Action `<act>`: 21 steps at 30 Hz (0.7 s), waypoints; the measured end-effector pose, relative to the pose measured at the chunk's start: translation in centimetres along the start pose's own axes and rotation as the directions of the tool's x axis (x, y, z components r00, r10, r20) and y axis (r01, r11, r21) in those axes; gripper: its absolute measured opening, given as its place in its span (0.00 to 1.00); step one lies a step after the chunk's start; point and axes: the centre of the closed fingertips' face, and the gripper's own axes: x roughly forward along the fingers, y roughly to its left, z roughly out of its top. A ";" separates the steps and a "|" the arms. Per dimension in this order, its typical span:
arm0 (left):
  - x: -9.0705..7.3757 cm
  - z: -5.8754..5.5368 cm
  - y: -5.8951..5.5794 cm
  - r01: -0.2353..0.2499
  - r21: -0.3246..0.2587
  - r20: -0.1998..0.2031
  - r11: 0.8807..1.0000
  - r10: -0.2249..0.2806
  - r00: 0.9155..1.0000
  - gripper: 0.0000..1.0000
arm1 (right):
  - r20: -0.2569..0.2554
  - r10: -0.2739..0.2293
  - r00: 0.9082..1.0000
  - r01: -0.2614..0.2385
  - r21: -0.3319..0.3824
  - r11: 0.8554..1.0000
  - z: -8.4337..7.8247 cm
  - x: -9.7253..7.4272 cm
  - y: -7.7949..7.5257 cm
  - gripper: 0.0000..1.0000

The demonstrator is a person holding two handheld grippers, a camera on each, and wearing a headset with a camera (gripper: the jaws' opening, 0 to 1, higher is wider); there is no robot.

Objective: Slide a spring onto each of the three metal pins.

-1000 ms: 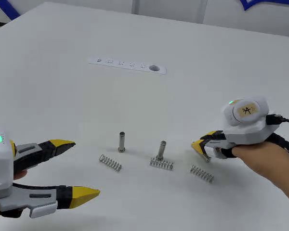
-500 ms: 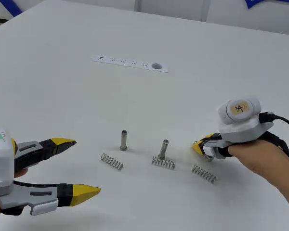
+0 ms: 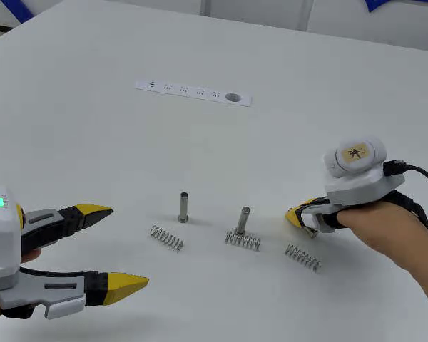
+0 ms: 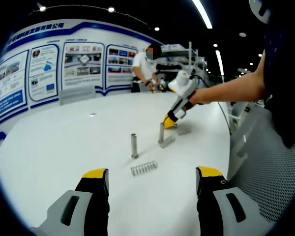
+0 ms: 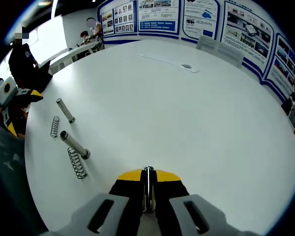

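Observation:
Two metal pins stand upright on the white table: one to the left, one to the right. Three springs lie flat in front of them: left, middle, right. My right gripper hovers low just above the right spring, shut on a third metal pin that stands between its yellow tips. My left gripper is open and empty at the lower left, well short of the left pin and left spring.
A flush white socket strip sits in the table further back. A black cable trails from the right gripper. People work at another bench in the background.
The head camera has tilted a little. My right gripper has stayed by the right spring with the pin in it. The left gripper has not moved.

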 end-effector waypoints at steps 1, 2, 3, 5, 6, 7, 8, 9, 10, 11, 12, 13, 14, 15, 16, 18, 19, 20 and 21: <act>0.0 0.0 0.0 0.000 0.000 -0.001 1.000 0.000 1.000 0.73 | -0.003 -0.001 1.000 0.001 0.003 1.000 0.0 0.0 0.0 0.09; 0.0 0.0 0.0 0.001 0.002 -0.001 1.000 -0.001 1.000 0.73 | -0.005 -0.003 1.000 0.003 0.005 1.000 0.0 -0.1 0.1 0.08; 0.0 0.0 0.0 0.002 0.003 -0.001 1.000 -0.002 1.000 0.73 | -0.005 -0.004 1.000 0.004 0.009 1.000 0.0 -0.1 0.1 0.08; 0.1 0.1 0.0 0.002 0.005 0.001 1.000 -0.002 1.000 0.73 | 0.001 -0.002 1.000 0.002 0.023 1.000 -0.1 -0.1 0.1 0.08; 0.1 0.2 0.0 0.002 0.006 0.002 1.000 -0.002 1.000 0.73 | 0.001 -0.003 1.000 0.003 0.024 1.000 -0.1 -0.1 0.1 0.08; 0.0 0.3 0.0 0.000 0.008 0.003 1.000 0.000 1.000 0.73 | -0.001 -0.009 1.000 0.009 0.023 1.000 -0.2 -0.2 0.1 0.08; 0.0 0.3 0.0 0.000 0.009 0.005 1.000 0.000 1.000 0.73 | 0.004 -0.012 1.000 0.012 0.019 1.000 -0.1 -0.4 0.1 0.08; -0.1 0.4 0.0 -0.001 0.010 0.006 1.000 0.001 1.000 0.73 | 0.013 -0.008 1.000 0.008 0.025 1.000 0.0 -0.6 0.2 0.08; -0.1 0.4 0.0 -0.001 0.010 0.006 1.000 0.001 1.000 0.73 | 0.016 -0.007 1.000 0.006 0.027 1.000 0.1 -0.8 0.3 0.08; -0.2 0.4 0.1 -0.002 0.011 0.006 1.000 0.002 1.000 0.73 | 0.021 -0.009 1.000 0.008 0.024 1.000 0.2 -0.9 0.4 0.08; -0.2 0.3 0.1 -0.002 0.011 0.005 1.000 0.002 1.000 0.73 | 0.026 -0.011 1.000 0.011 0.020 1.000 0.4 -1.2 0.4 0.08; -0.2 0.3 0.1 -0.003 0.012 0.003 1.000 0.003 1.000 0.73 | 0.027 -0.012 1.000 0.011 0.018 1.000 0.4 -1.4 0.4 0.08; -0.2 0.3 0.1 -0.003 0.013 0.003 1.000 0.003 1.000 0.73 | 0.033 -0.015 0.999 0.015 0.016 1.000 0.5 -1.7 0.5 0.08; -0.2 0.4 0.1 -0.003 0.014 0.005 1.000 0.003 1.000 0.73 | 0.038 -0.017 0.999 0.017 0.015 1.000 0.6 -1.9 0.5 0.08; -0.3 0.5 0.0 -0.003 0.015 0.008 1.000 0.003 1.000 0.73 | 0.043 -0.018 0.999 0.017 0.018 1.000 0.6 -2.2 0.5 0.08; -0.2 0.7 -0.1 -0.002 0.017 0.011 1.000 0.001 1.000 0.73 | 0.050 -0.023 0.998 0.022 0.015 1.000 0.7 -2.6 0.5 0.08; -0.2 0.8 -0.1 -0.001 0.019 0.011 1.000 0.000 1.000 0.73 | 0.055 -0.025 0.998 0.024 0.015 1.000 0.7 -2.8 0.5 0.08; -0.2 0.8 -0.1 0.000 0.020 0.011 1.000 -0.001 1.000 0.72 | 0.059 -0.027 0.998 0.026 0.015 1.000 0.7 -3.0 0.6 0.08; -0.2 0.8 -0.2 0.001 0.021 0.011 1.000 -0.001 1.000 0.72 | 0.063 -0.029 0.998 0.028 0.014 1.000 0.7 -3.2 0.6 0.08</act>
